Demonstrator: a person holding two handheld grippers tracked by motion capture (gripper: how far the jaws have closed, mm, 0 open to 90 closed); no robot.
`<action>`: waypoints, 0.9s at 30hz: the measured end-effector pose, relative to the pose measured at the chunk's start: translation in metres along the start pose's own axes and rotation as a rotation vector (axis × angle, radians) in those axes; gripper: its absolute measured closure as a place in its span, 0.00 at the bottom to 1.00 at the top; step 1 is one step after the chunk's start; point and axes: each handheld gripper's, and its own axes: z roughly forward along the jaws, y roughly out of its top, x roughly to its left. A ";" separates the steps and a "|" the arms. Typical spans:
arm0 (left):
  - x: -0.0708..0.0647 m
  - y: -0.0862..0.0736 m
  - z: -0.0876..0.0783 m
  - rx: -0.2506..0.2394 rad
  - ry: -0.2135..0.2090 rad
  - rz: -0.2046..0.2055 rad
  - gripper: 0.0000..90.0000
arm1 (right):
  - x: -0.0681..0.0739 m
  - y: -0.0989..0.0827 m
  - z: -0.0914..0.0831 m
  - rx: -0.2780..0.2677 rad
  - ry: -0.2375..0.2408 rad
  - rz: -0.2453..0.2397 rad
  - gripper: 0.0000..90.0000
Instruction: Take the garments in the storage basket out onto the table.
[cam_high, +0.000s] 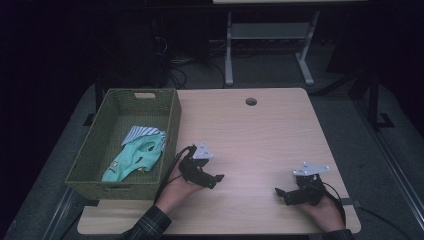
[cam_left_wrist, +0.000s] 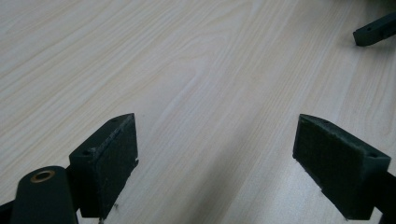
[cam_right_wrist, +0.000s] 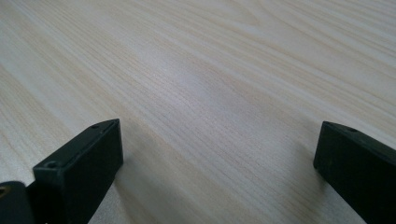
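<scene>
The left gripper (cam_high: 216, 178) rests low over the table (cam_high: 260, 135), near the front edge, just beside the right wall of the basket (cam_high: 172, 125). Its jaws point toward 3 o'clock in the high view. In the left gripper view the two black jaws stand wide apart and between them is only bare wood, so this gripper (cam_left_wrist: 217, 154) holds nothing. At the top right of that view, the tip of the right gripper (cam_left_wrist: 373, 30) shows farther off.

The right gripper (cam_high: 279, 193) lies at the front right part of the table, its jaws pointing toward 9 o'clock, facing the left one. They are well apart, with open wood between them. In the right gripper view its jaws are also spread wide, with only the wood grain between them; this gripper (cam_right_wrist: 217, 158) has hold of nothing.

The clothes (cam_high: 135, 155) lie inside the green woven basket, which stands at the left edge of the table. It is a mint-green piece with a striped piece (cam_high: 142, 133) at its 12 o'clock side, touching it. From the left gripper the clothes are at about 9 to 10 o'clock, near, with the basket wall between. From the right gripper they are well apart, at about 9 o'clock.

A round hole (cam_high: 251, 101) is in the table at the far side.
</scene>
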 end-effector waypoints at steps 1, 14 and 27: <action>0.000 0.000 0.000 0.000 0.000 0.000 0.15 | 0.000 0.000 0.000 0.000 0.000 0.000 0.01; 0.001 0.005 -0.005 -0.001 -0.006 0.007 0.15 | 0.000 0.000 0.000 -0.001 0.000 -0.002 0.01; 0.001 0.010 -0.008 0.008 -0.016 0.007 0.15 | 0.000 0.000 0.000 0.000 0.000 -0.001 0.01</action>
